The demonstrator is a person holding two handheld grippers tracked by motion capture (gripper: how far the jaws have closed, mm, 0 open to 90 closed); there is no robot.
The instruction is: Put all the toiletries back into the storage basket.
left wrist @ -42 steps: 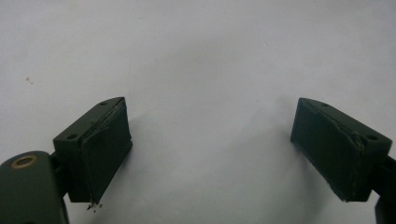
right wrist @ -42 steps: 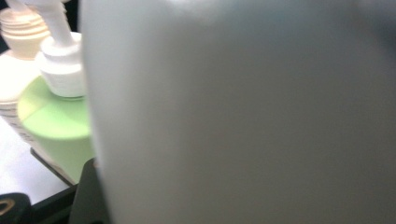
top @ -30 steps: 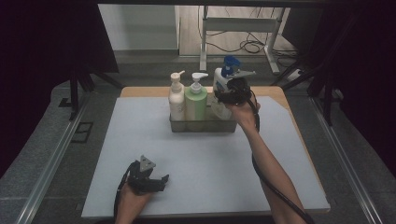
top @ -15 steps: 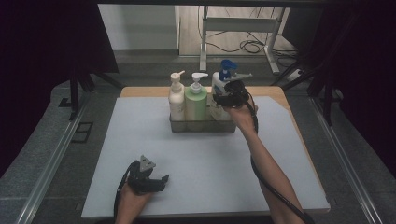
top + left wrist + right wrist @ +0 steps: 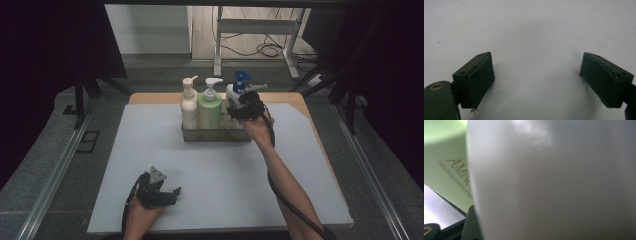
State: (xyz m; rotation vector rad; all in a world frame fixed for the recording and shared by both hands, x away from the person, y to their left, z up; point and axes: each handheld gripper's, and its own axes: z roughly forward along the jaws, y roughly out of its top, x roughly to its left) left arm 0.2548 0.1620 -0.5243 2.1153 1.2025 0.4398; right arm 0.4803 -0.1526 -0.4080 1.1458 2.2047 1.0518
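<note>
A grey metal tray [image 5: 215, 135] at the back of the white mat holds a cream pump bottle [image 5: 188, 107], a green pump bottle [image 5: 210, 107] and a white bottle with a blue pump [image 5: 241, 80]. My right gripper [image 5: 239, 107] is shut on the white bottle at the tray's right end. In the right gripper view that bottle [image 5: 554, 182] sits close up between the jaws, and the green bottle [image 5: 446, 165] is to its left. My left gripper [image 5: 172, 192] rests on the mat near the front left, open [image 5: 536, 77], with bare mat between its pads [image 5: 480, 75].
The white mat [image 5: 150, 145] covers most of a wooden table whose edge [image 5: 295, 97] shows at the back. Metal rails [image 5: 55, 170] run along both sides. A desk frame and cables [image 5: 260, 47] stand on the floor behind.
The right gripper and the blue-pump bottle have sunk slightly at the tray's right end. The left gripper has stayed put.
</note>
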